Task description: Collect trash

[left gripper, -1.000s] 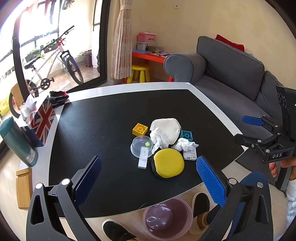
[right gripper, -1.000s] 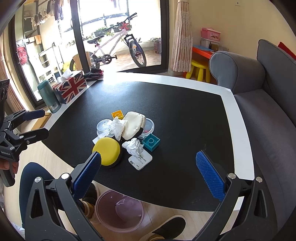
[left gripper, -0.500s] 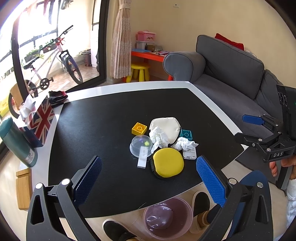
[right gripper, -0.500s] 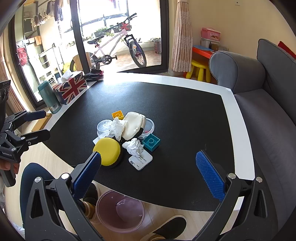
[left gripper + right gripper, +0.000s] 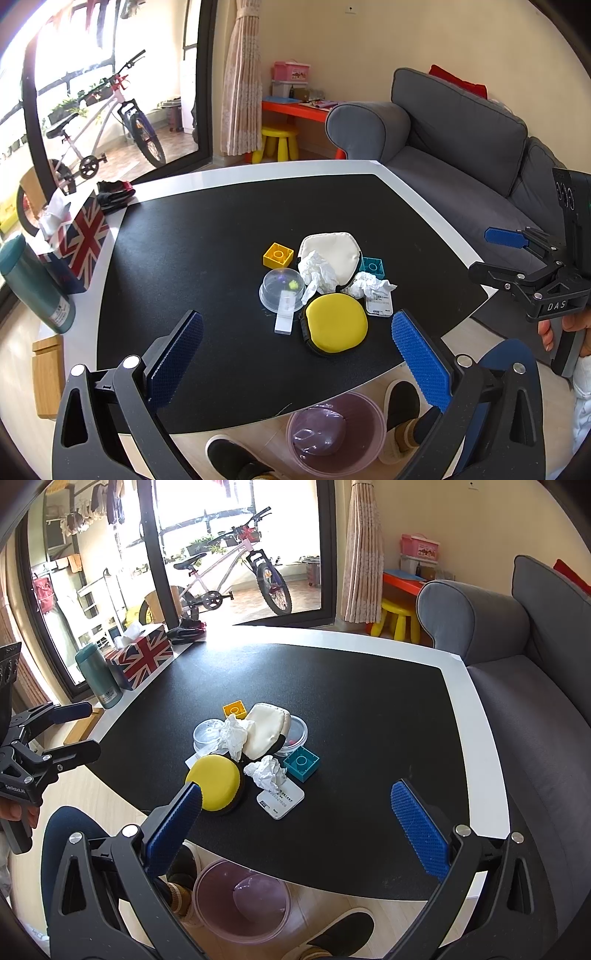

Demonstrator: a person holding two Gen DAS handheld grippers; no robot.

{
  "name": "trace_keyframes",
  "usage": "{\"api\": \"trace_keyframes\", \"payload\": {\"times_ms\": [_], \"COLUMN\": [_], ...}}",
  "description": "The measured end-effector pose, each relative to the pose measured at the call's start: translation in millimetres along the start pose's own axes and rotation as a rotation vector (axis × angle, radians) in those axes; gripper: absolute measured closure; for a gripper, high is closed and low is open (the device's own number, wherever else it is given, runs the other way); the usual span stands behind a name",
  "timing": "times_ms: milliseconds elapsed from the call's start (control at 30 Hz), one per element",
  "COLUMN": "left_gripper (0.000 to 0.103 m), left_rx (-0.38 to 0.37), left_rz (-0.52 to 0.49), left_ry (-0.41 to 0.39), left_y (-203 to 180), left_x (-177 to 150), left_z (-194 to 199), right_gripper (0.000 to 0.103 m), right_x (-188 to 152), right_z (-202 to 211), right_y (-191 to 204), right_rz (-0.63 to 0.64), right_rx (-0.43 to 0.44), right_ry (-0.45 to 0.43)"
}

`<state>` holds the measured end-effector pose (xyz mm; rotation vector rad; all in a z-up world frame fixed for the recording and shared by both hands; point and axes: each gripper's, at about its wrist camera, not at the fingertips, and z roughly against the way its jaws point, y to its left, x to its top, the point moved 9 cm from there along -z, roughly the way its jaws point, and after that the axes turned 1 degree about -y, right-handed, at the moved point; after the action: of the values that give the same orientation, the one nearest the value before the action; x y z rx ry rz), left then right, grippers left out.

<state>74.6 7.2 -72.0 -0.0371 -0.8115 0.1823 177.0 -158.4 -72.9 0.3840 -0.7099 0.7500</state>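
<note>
**Left wrist view: two crumpled tissues sit in the pile, both grippers open and empty**

We hold the left gripper above the near edge of the black surface, its jaws spread wide with nothing between them. The right gripper hovers likewise, jaws apart and empty.

The trash lies in the cluster at the middle of the surface. One crumpled tissue rests against the white pouch and touches the clear dome lid. A second crumpled tissue sits just beside the teal block, overlapping the white card. The yellow round case lies nearest us. The pink bin stands on the floor below the surface edge.

We judge both tissues very light, soft and compressible, unlikely to slip from ribbed pads. We would pinch each at its raised crown, closing fully, and lift straight up so that neighbours stay put. The card under the second tissue may drag along.
</note>
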Motion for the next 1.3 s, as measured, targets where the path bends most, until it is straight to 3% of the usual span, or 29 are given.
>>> {"api": "trace_keyframes", "payload": {"times_ms": [767,1300], "left_gripper": [0.005,0.005], "left_rx": [0.009,0.013], "left_rz": [-0.009,-0.024], "left_ry": [0.021,0.151], "left_y": [0.4,-17.7], "left_x": [0.9,-12.7], "left_z": [-7.7,-75.3], "right_gripper": [0.003,0.003], "right_x": [-1.9,-14.2], "right_z": [-3.6,-19.7], "right_y": [-0.3,-4.3], "right_rz": [0.0,-0.01], "right_rx": [0.003,0.007], "right_ry": [0.012,0.053]}}
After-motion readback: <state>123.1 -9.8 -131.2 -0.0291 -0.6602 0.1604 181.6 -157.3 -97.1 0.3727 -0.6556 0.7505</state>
